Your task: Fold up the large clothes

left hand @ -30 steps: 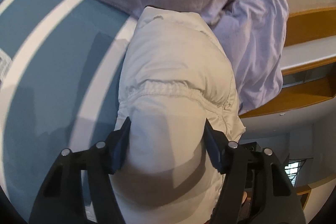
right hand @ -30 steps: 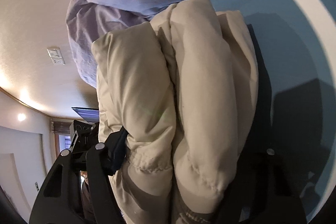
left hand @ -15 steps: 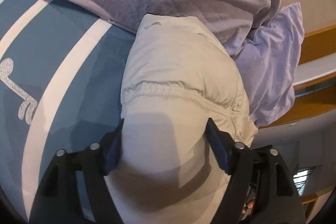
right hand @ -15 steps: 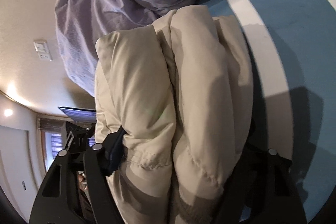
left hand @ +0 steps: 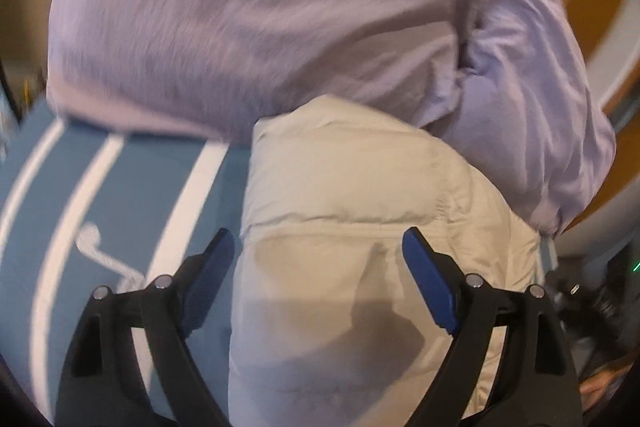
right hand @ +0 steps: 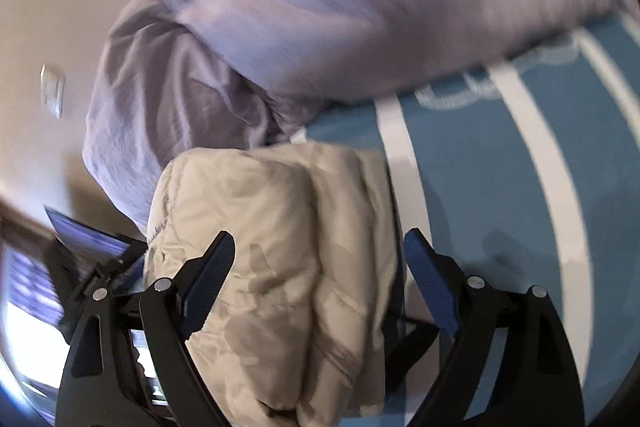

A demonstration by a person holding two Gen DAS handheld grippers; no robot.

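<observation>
My left tongs and right tongs are both opening, pads clear of the folded cream jacket between them; it lies on the blue striped bed against the lilac pillows.

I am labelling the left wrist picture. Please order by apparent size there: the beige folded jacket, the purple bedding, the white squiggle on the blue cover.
1. purple bedding
2. beige folded jacket, though nearness to the camera enlarges it
3. white squiggle

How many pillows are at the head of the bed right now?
2: a large lavender pillow lying across the bedspread, and a second pillow beside it, against the cream jacket. Others may be hidden.
</observation>
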